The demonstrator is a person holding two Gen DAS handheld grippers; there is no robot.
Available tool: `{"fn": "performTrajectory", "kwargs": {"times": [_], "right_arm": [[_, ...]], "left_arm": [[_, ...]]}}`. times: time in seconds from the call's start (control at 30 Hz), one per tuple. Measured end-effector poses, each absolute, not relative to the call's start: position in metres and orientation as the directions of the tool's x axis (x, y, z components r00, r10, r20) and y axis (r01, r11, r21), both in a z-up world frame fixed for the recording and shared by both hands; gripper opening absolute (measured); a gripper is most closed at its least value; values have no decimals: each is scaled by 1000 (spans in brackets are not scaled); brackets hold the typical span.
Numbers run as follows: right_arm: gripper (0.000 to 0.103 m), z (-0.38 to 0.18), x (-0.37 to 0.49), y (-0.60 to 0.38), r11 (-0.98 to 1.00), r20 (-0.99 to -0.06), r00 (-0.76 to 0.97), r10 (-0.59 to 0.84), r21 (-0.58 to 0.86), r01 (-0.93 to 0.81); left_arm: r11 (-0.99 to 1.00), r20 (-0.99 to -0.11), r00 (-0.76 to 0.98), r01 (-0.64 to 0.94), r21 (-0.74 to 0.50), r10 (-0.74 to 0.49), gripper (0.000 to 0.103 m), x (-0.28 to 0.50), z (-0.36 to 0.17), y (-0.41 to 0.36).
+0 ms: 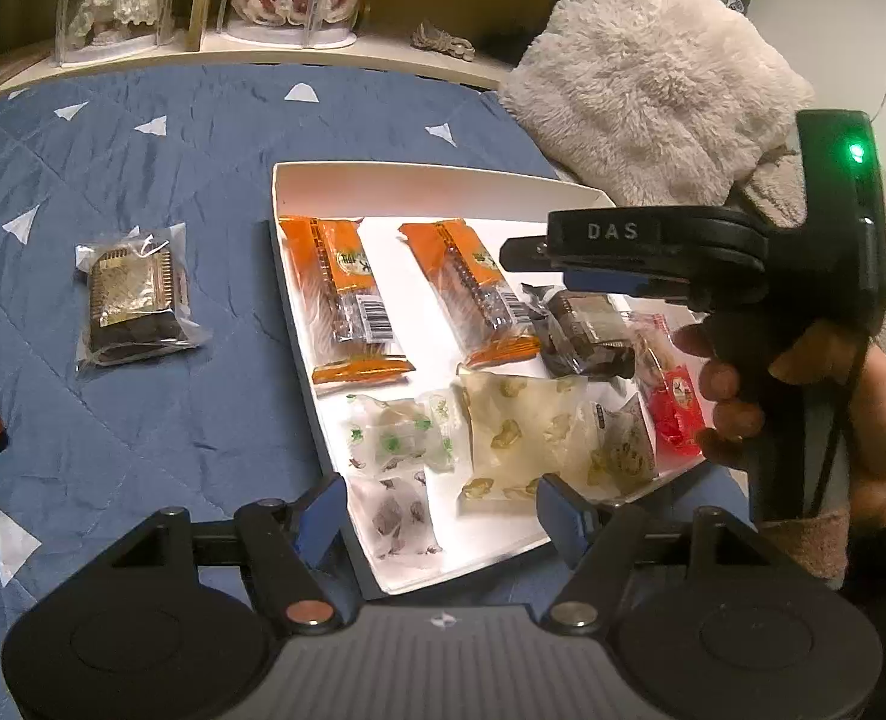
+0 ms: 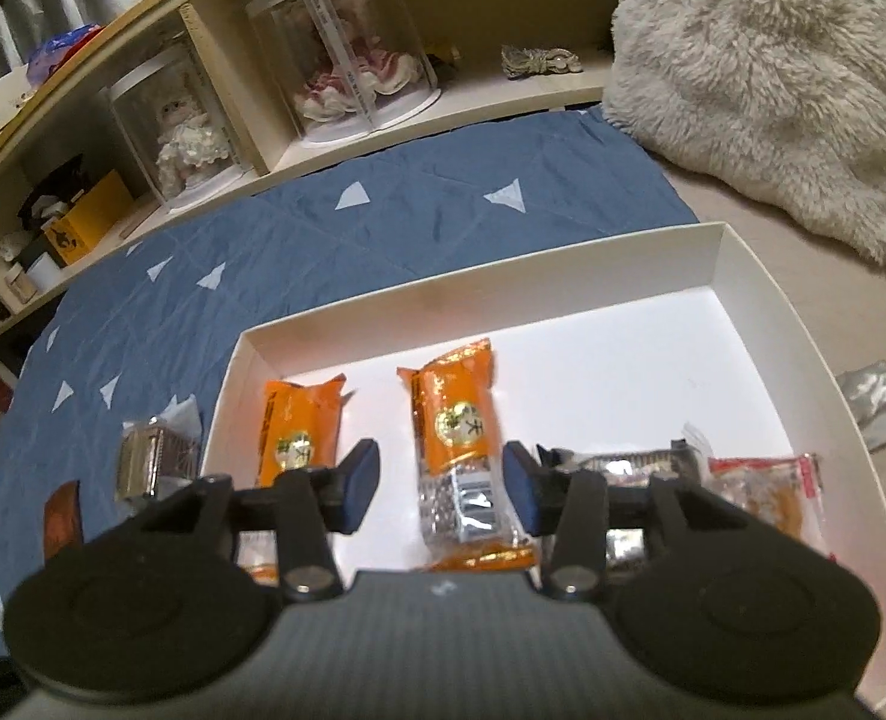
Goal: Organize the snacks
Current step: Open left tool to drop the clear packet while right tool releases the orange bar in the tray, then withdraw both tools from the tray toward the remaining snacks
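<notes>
The raised letters "DAS" stand on the black finger of the right gripper (image 1: 524,255). A barcode label (image 1: 377,319) sits on the left orange pack (image 1: 347,300) in the tray (image 1: 383,180), its digits too small to read. The round gold emblems on both orange packs carry characters that cannot be read.

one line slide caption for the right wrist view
Open right gripper over an orange snack pack in the white box.

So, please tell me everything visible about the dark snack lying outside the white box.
The dark snack is a brown ridged block under a gold patterned top, sealed in a clear crinkled wrapper. It lies flat on the blue quilt, apart from the white box. Nothing else touches it.
</notes>
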State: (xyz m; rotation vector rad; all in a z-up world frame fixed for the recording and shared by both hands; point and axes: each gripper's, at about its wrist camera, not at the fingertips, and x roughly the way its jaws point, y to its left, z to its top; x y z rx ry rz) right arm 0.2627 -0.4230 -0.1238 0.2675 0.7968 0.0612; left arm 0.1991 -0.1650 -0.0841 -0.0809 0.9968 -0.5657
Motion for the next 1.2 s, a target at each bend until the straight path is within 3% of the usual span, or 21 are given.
{"fn": "performTrajectory", "kwargs": {"times": [0.27,0.57,0.9,1.2], "right_arm": [[68,-110,243,-422,968,-679,723,131,245,55],[75,-94,219,-422,980,-674,734,87,190,58],[101,-83,189,-415,988,-667,745,25,130,84],[102,-65,166,-404,991,-636,771,10,111,79]], "left_arm": [[857,-761,432,413,-310,-484,85,194,-75,-160],[868,-745,475,402,-290,-469,100,191,-61,-148],[888,-734,519,380,-260,-438,103,193,-49,-128],[920,-708,598,335,-204,-375,103,193,-33,-102]]}}
